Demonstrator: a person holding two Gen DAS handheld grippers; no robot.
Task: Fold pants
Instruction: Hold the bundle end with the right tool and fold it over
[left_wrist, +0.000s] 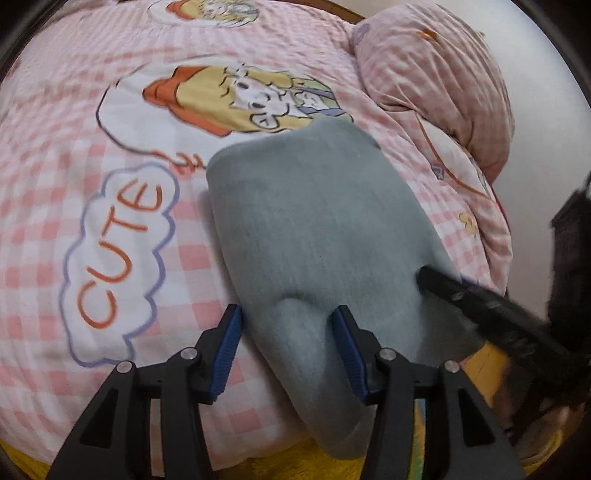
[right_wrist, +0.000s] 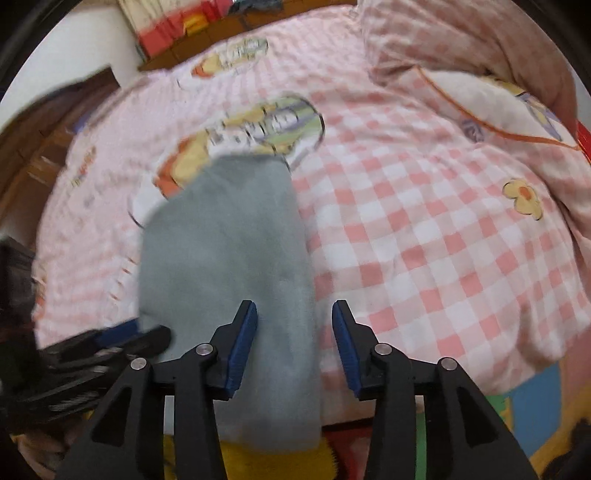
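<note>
My left gripper (left_wrist: 287, 319) is spread wide, jaws straddling the near end of the grey pants (left_wrist: 314, 221), not clamped. My right gripper (right_wrist: 294, 317) is wide apart too, over the pants' right edge. Pants lie folded lengthwise on the pink checked duvet (right_wrist: 424, 229), near end drooping off the bed edge. Right-wrist view is blurry; can't tell abt contact.

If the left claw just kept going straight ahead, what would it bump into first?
Most likely the soft grey folded pants: the left gripper stands open astride their near end, so the fabric lies directly ahead, on the pink checked bedspread.
</note>
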